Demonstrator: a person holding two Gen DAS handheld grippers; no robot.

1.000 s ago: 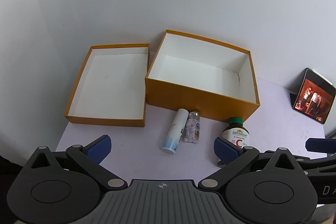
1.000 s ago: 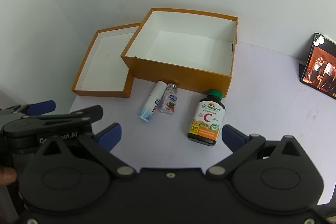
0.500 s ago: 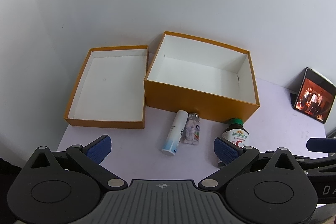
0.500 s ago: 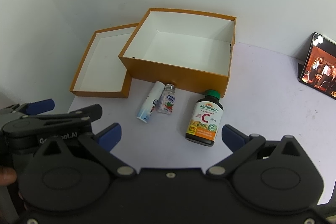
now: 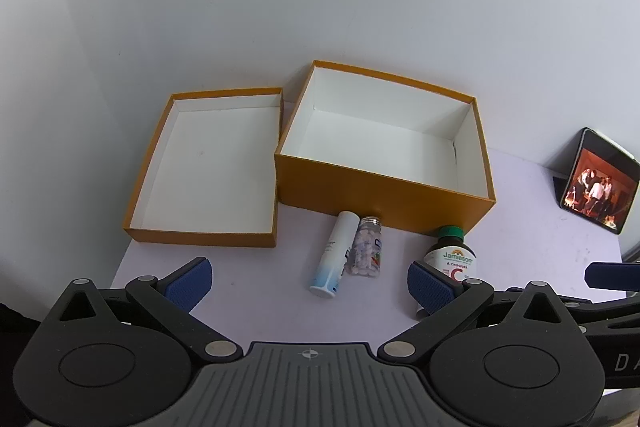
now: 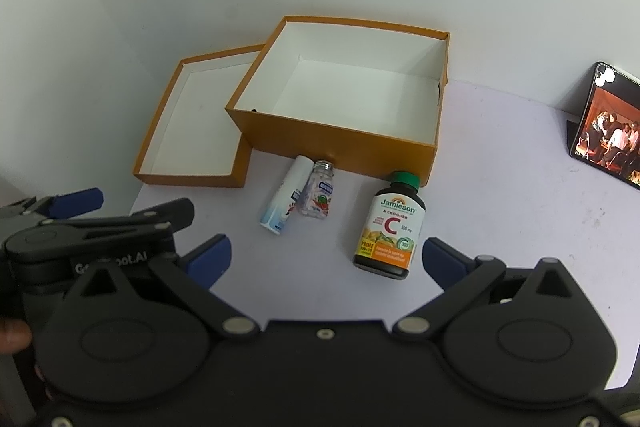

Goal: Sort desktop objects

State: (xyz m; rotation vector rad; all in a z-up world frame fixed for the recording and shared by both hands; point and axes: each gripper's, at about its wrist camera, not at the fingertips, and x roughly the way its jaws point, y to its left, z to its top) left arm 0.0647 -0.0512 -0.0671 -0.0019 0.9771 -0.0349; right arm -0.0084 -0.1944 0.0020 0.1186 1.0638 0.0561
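Observation:
An open orange box point(image 5: 384, 187) point(image 6: 336, 143) with a white inside stands at the back of the table. Its shallow lid point(image 5: 208, 239) point(image 6: 192, 181) lies upturned to its left. In front of the box lie a white tube point(image 5: 335, 255) point(image 6: 285, 201), a clear pill bottle point(image 5: 366, 249) point(image 6: 318, 195) and a dark Jamieson vitamin C bottle with a green cap point(image 5: 450, 259) point(image 6: 390, 227). My left gripper point(image 5: 310, 285) is open and empty, near the tube. My right gripper point(image 6: 326, 255) is open and empty, just in front of the vitamin bottle.
A phone point(image 5: 598, 181) point(image 6: 612, 127) with a lit screen leans against the wall at the far right. The white wall stands right behind the box. The table's left edge runs just past the lid. The left gripper's body point(image 6: 88, 239) shows at the right wrist view's left.
Both grippers have drifted slightly, so the objects sit a little lower left in the right wrist view. Nothing was taken hold of or moved.

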